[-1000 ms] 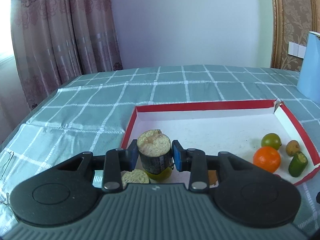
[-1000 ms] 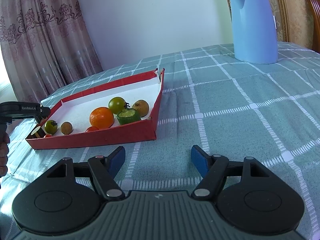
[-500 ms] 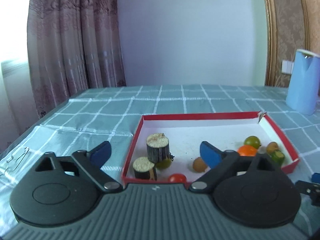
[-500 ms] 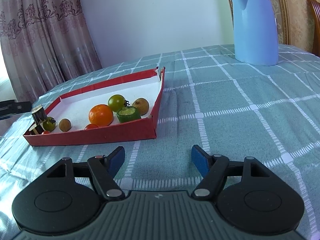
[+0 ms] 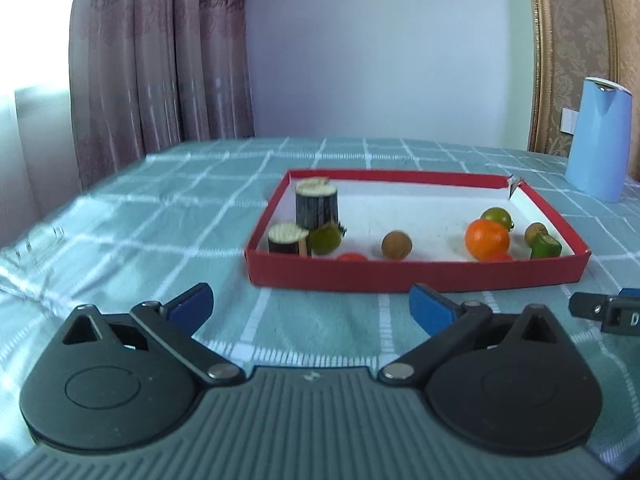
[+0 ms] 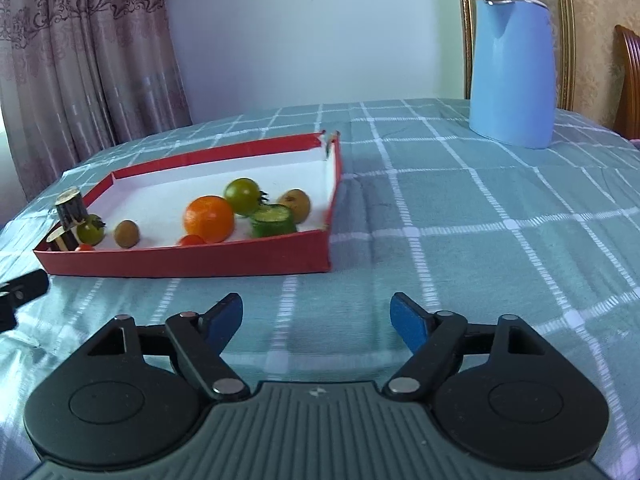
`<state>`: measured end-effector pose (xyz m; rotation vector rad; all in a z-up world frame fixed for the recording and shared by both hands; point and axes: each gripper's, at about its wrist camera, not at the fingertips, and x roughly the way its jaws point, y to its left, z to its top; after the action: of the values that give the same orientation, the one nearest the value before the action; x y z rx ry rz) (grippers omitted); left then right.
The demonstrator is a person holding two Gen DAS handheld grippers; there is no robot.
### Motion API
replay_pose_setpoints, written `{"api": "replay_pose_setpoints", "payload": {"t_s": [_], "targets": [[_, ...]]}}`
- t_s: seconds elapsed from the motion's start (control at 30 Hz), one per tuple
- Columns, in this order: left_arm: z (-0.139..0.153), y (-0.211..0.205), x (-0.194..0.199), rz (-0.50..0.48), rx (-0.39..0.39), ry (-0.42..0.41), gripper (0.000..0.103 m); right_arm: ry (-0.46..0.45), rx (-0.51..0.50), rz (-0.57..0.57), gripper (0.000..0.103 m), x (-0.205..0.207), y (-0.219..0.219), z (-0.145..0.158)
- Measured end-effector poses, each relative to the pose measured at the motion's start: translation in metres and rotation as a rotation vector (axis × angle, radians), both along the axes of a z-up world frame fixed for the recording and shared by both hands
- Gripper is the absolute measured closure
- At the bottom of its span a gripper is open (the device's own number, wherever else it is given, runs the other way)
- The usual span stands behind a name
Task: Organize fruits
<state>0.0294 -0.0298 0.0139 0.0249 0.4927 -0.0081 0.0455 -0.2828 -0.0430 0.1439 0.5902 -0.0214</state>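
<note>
The left claw [image 5: 311, 309], jaws just opened wide and empty, is backing off from the dark chunk [image 5: 316, 204] now standing in the tray [image 5: 416, 277], so that piece looks placed.

- A blue kettle [image 6: 514, 68] stands on the checked tablecloth [image 6: 480, 232].
- Pink curtains [image 5: 160, 64] hang behind.
- A wooden chair [image 6: 629, 80] is beside the table.

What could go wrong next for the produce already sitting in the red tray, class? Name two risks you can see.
1. The tall dark cut piece stands on end at the red tray corner, crowded by a shorter piece and a green tomato; a nudge might topple it.
2. The orange and the brown round fruit lie loose, so bumping the tray could roll them.
</note>
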Motion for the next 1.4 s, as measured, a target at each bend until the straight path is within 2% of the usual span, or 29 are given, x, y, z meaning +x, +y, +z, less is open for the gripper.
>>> {"api": "replay_pose_setpoints", "payload": {"t_s": [0.27,0.67,1.13,1.4], "targets": [[-0.009,0.014,0.011,-0.022,-0.087,0.072,0.0,0.003,-0.033,0.004,0.022,0.006,0.029,0.001],[-0.008,0.012,0.008,-0.059,-0.107,0.06,0.0,0.012,-0.069,0.01,0.022,0.012,0.048,0.0],[0.009,0.014,0.01,-0.039,-0.089,0.02,0.0,-0.026,-0.049,-0.004,0.022,0.007,0.045,0.003],[0.025,0.004,0.009,-0.048,-0.04,-0.033,0.0,-0.056,-0.057,0.024,0.022,0.005,0.054,0.007]]}}
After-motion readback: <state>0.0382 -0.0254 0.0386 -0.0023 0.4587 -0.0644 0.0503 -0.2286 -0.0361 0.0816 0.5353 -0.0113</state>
